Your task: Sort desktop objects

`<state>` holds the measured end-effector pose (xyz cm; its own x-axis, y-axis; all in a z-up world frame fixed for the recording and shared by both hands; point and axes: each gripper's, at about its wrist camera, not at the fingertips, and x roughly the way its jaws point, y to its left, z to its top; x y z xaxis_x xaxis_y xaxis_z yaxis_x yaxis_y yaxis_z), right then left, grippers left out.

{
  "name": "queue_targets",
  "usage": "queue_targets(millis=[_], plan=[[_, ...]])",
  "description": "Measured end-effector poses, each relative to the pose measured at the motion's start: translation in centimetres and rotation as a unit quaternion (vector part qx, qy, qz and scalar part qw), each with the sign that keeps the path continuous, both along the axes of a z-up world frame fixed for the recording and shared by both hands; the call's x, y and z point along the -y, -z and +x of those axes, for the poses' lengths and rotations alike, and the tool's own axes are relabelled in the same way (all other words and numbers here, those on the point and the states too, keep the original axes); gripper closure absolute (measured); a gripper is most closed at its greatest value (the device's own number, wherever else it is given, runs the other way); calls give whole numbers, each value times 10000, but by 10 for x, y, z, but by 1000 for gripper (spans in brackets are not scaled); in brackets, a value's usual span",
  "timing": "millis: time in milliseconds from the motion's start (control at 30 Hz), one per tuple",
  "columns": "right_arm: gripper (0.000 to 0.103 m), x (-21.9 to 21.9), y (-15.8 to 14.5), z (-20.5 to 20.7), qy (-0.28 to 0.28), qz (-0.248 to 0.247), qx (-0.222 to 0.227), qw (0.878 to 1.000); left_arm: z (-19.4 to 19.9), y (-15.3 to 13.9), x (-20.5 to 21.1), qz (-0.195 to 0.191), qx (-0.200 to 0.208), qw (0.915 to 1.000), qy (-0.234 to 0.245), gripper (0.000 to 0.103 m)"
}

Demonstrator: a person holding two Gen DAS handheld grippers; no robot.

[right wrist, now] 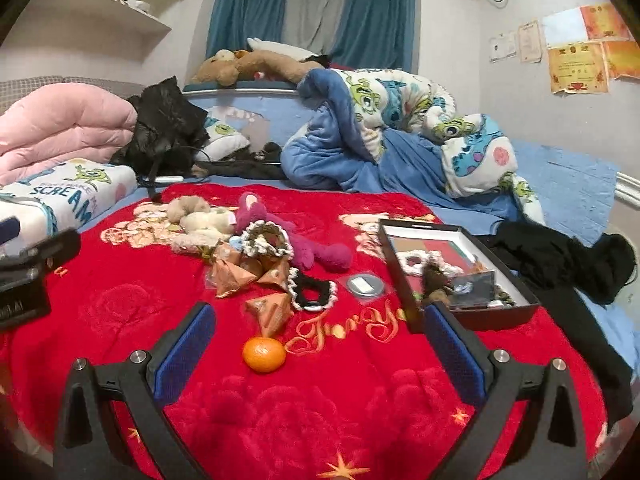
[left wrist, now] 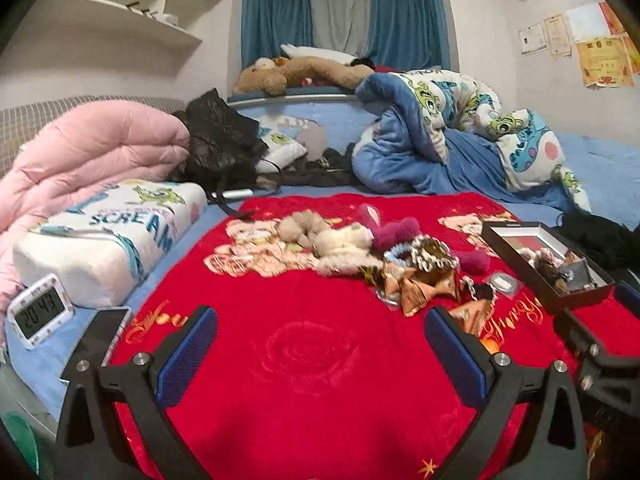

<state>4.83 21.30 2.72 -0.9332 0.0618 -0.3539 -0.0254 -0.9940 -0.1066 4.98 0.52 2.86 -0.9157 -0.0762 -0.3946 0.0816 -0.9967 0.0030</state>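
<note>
Left gripper (left wrist: 320,344) and right gripper (right wrist: 320,340): both released, jaws spread wide, nothing between the pads, poised over the near part of the red blanket (right wrist: 304,420). Tangerine (right wrist: 264,354) alone near the blanket's front middle. Behind it, mid-blanket: folded brown packets (right wrist: 240,272), scrunchies (right wrist: 312,290), plush toys (right wrist: 208,222) (heaped, touching). Black box (right wrist: 476,318) at the right edge, partly filled.
</note>
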Motion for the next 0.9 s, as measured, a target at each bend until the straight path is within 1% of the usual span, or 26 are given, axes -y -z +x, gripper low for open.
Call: queue_targets(millis=[33, 100, 167, 200, 267, 367, 467, 600, 900], plan=[[0, -3, 0, -1, -64, -197, 50, 9998, 0, 3, 1, 4, 36, 10000, 19, 0], [0, -5, 4, -5, -120, -400, 240, 9988, -2, 7, 2, 69, 89, 9999, 17, 0], [0, 0, 7, -9, -17, -263, 342, 9991, -2, 6, 1, 122, 36, 9999, 77, 0], [0, 2, 7, -9, 39, -171, 340, 9993, -1, 6, -1, 71, -19, 9999, 90, 0], [0, 9, 8, -10, 0, -27, 334, 9994, 0, 6, -7, -60, -87, 9999, 91, 0], [0, 20, 9, -10, -115, 199, 309, 9993, -3, 6, -11, -70, -100, 9997, 203, 0], [0, 27, 10, -10, -107, 359, 265, 9989, -7, 6, -13, -78, -86, 9997, 237, 0], [0, 31, 9, -11, -199, 316, 267, 9989, -10, 8, -15, -52, -70, 9996, 285, 0], [0, 32, 9, -13, -210, 252, 262, 9991, -11, 10, -12, 31, -65, 9995, 321, 0]])
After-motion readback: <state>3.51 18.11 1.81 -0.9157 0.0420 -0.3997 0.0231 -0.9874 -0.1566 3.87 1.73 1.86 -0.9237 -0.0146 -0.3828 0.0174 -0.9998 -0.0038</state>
